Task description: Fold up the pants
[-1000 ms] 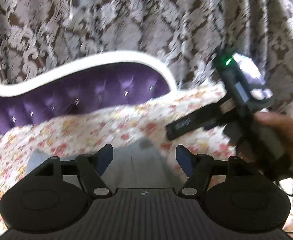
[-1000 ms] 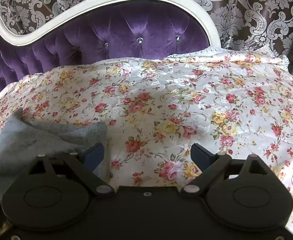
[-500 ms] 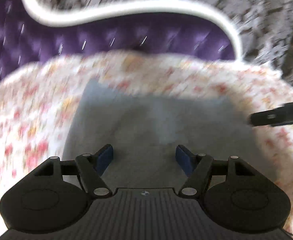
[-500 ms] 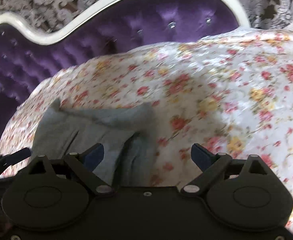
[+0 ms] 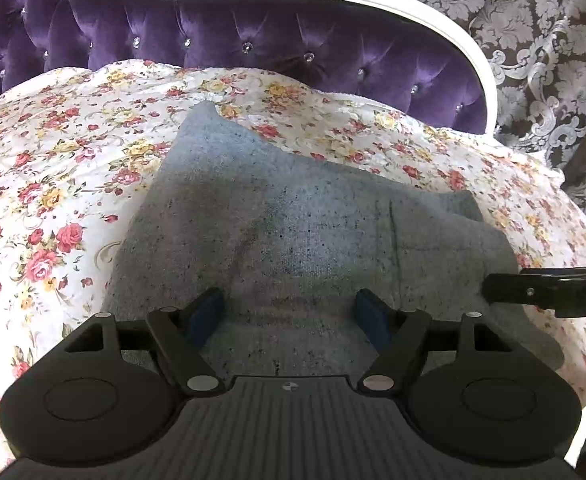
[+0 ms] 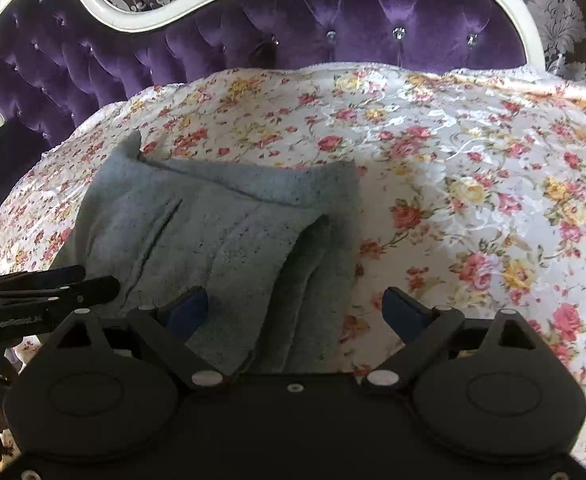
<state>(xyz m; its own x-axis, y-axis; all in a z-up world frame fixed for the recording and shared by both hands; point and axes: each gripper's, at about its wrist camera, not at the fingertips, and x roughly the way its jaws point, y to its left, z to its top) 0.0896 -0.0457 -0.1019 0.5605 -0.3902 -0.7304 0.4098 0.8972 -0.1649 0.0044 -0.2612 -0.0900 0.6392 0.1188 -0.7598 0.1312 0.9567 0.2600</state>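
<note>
Grey pants (image 5: 301, 240), already doubled into a compact stack, lying on the floral bedspread (image 5: 45, 184) directly ahead of and beneath both tools. Left gripper (image 5: 289, 316) spread wide, blue pads (image 5: 205, 314) apart, nothing between them; grey cloth filling the whole gap and running on past the fingertips toward the purple tufted headboard (image 5: 253, 40). Right gripper (image 6: 295, 312) likewise spread and empty, but offset: only its left pad (image 6: 187, 308) over the cloth, its right pad over bare bedspread (image 6: 493, 200). So, from the right tool, the stack sits ahead and to the left, its near right edge falling roughly under the middle of the gap.

Long axis of the stack, seen from the left tool: slanting from the far-left corner, a raised point near the headboard, down to the near right, where the cloth thickens into stacked layers. Seen from the right tool: a rolled fold ridge running away from the fingertips, layered edges showing on its right flank.

Left tool nearer the centre of the stack; right tool nearer the thick free edge. In the left view, a black finger of the right tool (image 5: 549, 294) pokes in at the right margin, level with that edge; whether touching the cloth, cannot tell.

Judgement: folding well along, possibly one fold or a smoothing left. Any next grasp likely to fall to the right tool on the layered edge just below its left pad, with the left holding the middle down. Risk: pinching only the top layer and peeling the stack open.
</note>
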